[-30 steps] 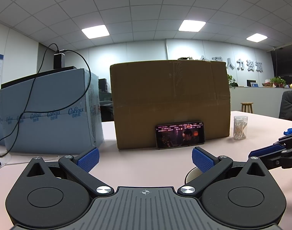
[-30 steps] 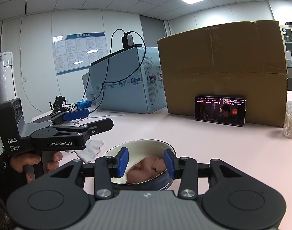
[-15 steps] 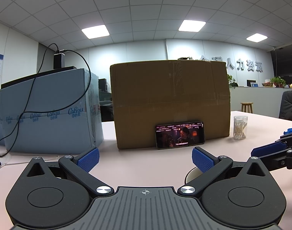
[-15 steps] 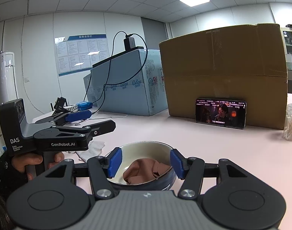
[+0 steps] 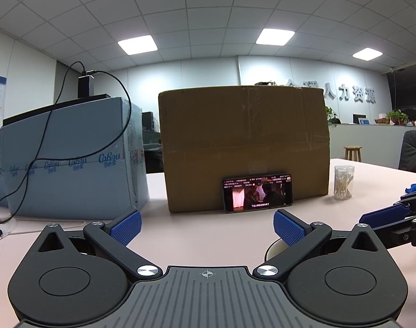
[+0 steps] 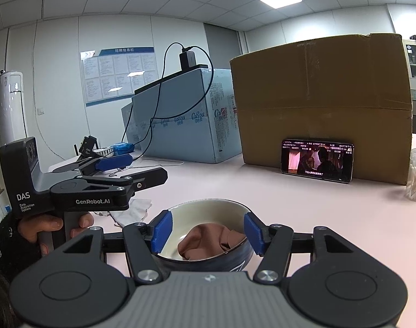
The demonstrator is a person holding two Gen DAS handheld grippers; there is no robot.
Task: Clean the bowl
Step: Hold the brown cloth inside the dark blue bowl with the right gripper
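A: The right gripper (image 6: 206, 231), blue-padded, is standing apart now; its jaws have just been opening off the crumpled brown cloth (image 6: 212, 239).

B: So the cloth is lying loose inside the cream-lined, dark-sided ceramic bowl (image 6: 208, 213) on the pink table (image 6: 331, 218)?

A: Yes, likely wiping is finishing. The left gripper (image 5: 206, 225) is hanging wide apart, empty.
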